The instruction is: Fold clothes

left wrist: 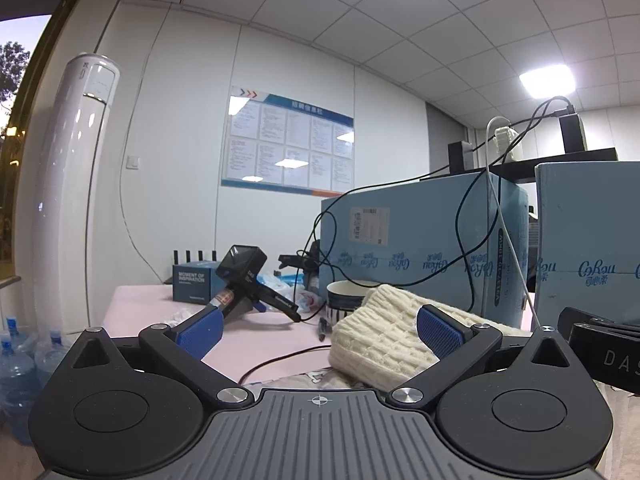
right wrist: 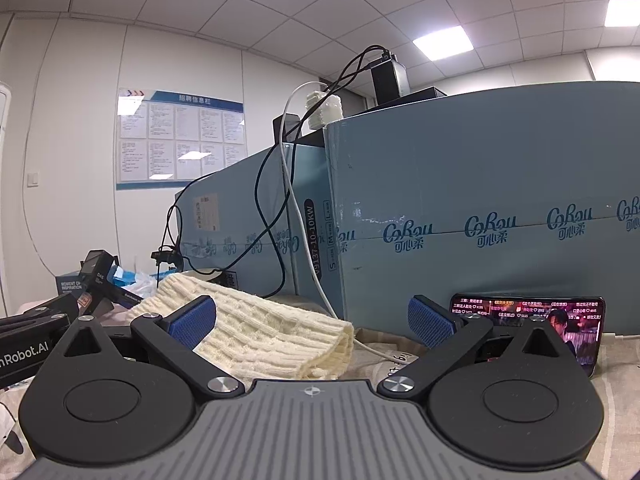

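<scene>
Both sets of jaws stand spread wide with nothing between them. The left gripper (left wrist: 319, 330) has its blue pads (left wrist: 199, 331) apart, and a folded cream cable-knit sweater (left wrist: 384, 336) lies just ahead of it toward its right pad, resting on the pink surface (left wrist: 276, 340) over a patch of patterned cloth. The right gripper (right wrist: 312, 322) is likewise open, with the same sweater (right wrist: 260, 336) ahead of its left pad and a white cable (right wrist: 304, 216) trailing down past the knit's far edge. To the right of that gripper a phone (right wrist: 528, 312) with a lit screen leans against a large blue carton (right wrist: 480, 208). In the left view, beyond the sweater, sit a paper cup (left wrist: 348, 294), a spare handheld gripper device (left wrist: 248, 280) lying on the surface, and a small blue box (left wrist: 192, 282); a tall white air conditioner (left wrist: 72, 184) stands at the wall.
</scene>
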Motion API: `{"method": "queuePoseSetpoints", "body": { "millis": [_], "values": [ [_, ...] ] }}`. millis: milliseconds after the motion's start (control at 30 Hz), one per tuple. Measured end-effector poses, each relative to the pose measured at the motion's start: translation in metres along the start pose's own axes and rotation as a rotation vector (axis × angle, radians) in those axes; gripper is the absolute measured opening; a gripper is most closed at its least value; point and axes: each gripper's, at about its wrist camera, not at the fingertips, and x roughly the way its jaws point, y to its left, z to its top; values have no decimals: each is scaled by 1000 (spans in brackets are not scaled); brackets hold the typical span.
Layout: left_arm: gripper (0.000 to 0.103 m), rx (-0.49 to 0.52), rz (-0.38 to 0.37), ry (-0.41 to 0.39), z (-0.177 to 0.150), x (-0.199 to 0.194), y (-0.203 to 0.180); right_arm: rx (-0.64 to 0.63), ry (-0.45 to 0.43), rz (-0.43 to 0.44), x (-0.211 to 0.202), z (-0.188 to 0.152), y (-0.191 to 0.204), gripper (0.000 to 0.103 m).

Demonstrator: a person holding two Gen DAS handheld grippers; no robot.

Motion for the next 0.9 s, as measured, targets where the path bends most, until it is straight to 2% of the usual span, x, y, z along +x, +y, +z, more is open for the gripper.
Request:
{"method": "queuePoseSetpoints", "body": {
  "millis": [900],
  "values": [
    [103,-8,-8,-1,0,0,3,4,0,-5,-1,0,-1,103]
  ]
}}
